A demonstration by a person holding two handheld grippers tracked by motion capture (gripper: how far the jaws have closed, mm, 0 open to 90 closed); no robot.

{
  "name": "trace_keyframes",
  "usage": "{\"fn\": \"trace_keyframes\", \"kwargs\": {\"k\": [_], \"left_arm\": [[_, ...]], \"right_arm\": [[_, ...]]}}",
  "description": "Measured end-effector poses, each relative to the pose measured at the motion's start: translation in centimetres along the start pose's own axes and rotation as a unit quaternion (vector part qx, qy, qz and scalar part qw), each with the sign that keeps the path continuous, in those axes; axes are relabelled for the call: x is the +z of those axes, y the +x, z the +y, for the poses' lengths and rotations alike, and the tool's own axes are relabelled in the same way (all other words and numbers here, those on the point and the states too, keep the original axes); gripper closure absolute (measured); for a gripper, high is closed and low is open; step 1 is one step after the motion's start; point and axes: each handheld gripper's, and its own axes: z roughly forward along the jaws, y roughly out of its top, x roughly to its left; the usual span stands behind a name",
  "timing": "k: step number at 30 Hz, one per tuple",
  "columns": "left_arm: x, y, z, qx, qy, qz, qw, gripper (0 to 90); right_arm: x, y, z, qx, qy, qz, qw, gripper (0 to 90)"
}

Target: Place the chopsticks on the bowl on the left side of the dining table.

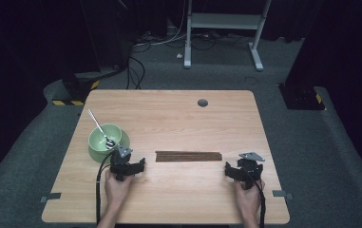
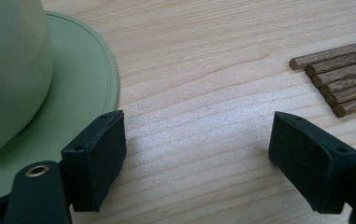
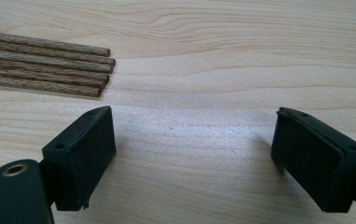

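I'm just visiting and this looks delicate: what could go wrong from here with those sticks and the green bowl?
Three things might go wrong. The wooden sticks lie loose side by side, so one nudge could roll or scatter them. The left tongs, open, sit right beside the green bowl's saucer; a careless swing could bump it. The spoon leans out of the bowl and could tip out if that happens.

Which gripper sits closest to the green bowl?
The left gripper: it sits right beside the green bowl, while the right gripper is beyond the wooden sticks.
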Motion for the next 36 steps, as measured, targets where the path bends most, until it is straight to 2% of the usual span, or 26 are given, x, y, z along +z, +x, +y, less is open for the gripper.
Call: {"fn": "trace_keyframes", "kwargs": {"k": [8, 9, 15, 17, 21, 23, 31, 36], "left_arm": [[0.01, 0.00, 0.02, 0.000, 0.000, 0.000, 1.0000, 19.3], [0.00, 0.04, 0.04, 0.006, 0.000, -0.005, 1.0000, 20.6], [-0.07, -0.11, -0.02, 0.005, -0.003, -0.005, 1.0000, 23.5], [-0.01, -0.28, 0.03, 0.000, -0.002, -0.003, 1.0000, 22.1], [0.14, -0.52, 0.15, 0.002, 0.003, 0.000, 1.0000, 16.6], [0.17, -0.49, 0.17, 0.007, 0.005, -0.005, 1.0000, 15.2], [-0.03, -0.49, 0.13, 0.007, 0.010, -0.007, 0.9999, 16.3], [-0.35, -0.22, -0.16, 0.016, 0.008, -0.020, 0.9996, 17.3]], "right_arm": [[-0.01, 0.02, 0.00, 0.000, 0.000, 0.000, 1.0000, 13.5], [-0.01, 0.03, -0.01, 0.000, 0.000, -0.001, 1.0000, 13.7], [-0.02, 0.04, -0.01, 0.000, -0.001, -0.001, 1.0000, 13.7], [-0.02, 0.05, -0.01, 0.000, -0.001, -0.001, 1.0000, 13.7], [-0.02, 0.06, -0.01, 0.001, -0.001, -0.001, 1.0000, 13.7], [-0.02, 0.06, -0.01, 0.001, -0.001, -0.001, 1.0000, 13.7], [-0.01, 0.09, 0.00, 0.002, 0.000, -0.001, 1.0000, 13.7], [-0.02, 0.09, -0.01, 0.002, 0.000, -0.002, 1.0000, 13.7]]}}
